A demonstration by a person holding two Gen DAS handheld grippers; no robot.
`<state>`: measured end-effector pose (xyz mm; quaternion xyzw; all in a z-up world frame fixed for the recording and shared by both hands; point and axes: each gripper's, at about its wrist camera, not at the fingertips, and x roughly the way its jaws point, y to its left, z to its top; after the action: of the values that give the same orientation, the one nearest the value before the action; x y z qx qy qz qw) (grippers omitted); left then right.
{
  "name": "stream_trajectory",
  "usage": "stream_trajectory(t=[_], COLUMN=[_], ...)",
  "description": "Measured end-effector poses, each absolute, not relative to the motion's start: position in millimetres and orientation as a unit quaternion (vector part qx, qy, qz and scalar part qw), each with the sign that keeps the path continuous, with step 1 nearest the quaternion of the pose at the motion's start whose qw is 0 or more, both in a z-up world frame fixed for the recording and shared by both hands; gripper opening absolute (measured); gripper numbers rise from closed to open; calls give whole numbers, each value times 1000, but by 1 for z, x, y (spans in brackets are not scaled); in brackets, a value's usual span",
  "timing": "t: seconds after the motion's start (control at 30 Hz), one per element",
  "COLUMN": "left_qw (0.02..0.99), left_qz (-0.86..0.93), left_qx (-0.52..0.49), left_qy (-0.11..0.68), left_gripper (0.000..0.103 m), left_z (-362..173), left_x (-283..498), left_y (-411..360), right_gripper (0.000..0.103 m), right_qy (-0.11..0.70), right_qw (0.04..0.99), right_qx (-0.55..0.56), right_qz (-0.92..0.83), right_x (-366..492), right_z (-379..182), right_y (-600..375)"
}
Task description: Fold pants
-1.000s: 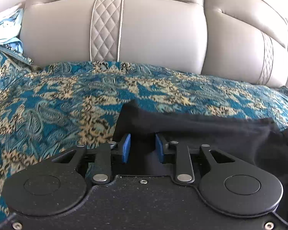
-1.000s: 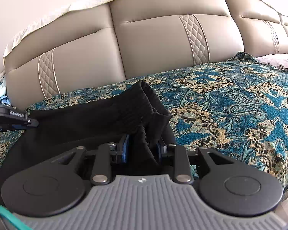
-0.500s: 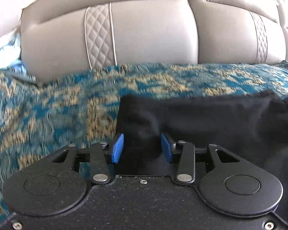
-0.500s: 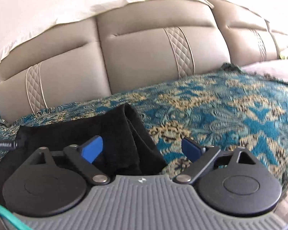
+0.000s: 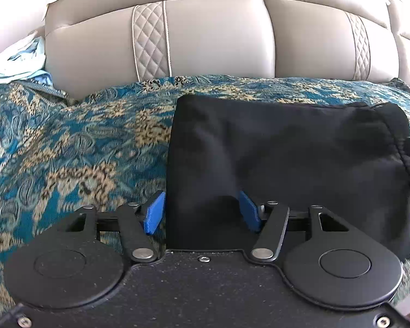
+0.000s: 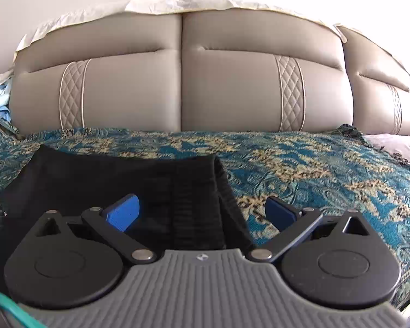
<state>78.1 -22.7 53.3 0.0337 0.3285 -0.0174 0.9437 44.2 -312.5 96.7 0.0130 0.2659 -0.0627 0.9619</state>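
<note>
The left gripper (image 5: 202, 214) hangs with its blue pads spread apart over the near left corner of the black pants (image 5: 281, 158), clamping nothing. The right gripper (image 6: 202, 213) is spread wider still, its pads either side of the ribbed waistband (image 6: 194, 191) edge, gripping nothing. The pants lie folded flat on the teal and gold patterned bedspread (image 6: 300, 169). Behind it stands a padded beige headboard (image 6: 183, 82); pale blue cloth (image 5: 19, 63) is bunched at the far left.
</note>
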Motion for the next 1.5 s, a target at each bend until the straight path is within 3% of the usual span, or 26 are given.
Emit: stream_trajectory(t=[0.27,0.57,0.83,0.97,1.23,1.5], left_qw=[944,944,945,945,944,940], left_qz=[-15,-11,-5,-1,2,4], left_qx=[36,51,50,52,49,34], left_qy=[326,326,325,323,328,340], left_gripper=[71,78,79,79,83,85], left_z=[47,45,43,43,42,41], left_x=[42,15,5,3,5,13], left_y=[-23,-26,-28,-30,-29,-25], right_gripper=[103,103,103,103,103,103], right_qy=[277,293,247,215,241,258], right_qw=[959,954,966,976,965,950], right_qx=[-7,9,42,0,-102,-67], right_qz=[-61,-65,-59,-23,-16,-164], right_x=[40,32,-7,-22,-13,4], right_z=[87,82,80,79,64,61], right_y=[-306,-311,-298,-271,-239,-275])
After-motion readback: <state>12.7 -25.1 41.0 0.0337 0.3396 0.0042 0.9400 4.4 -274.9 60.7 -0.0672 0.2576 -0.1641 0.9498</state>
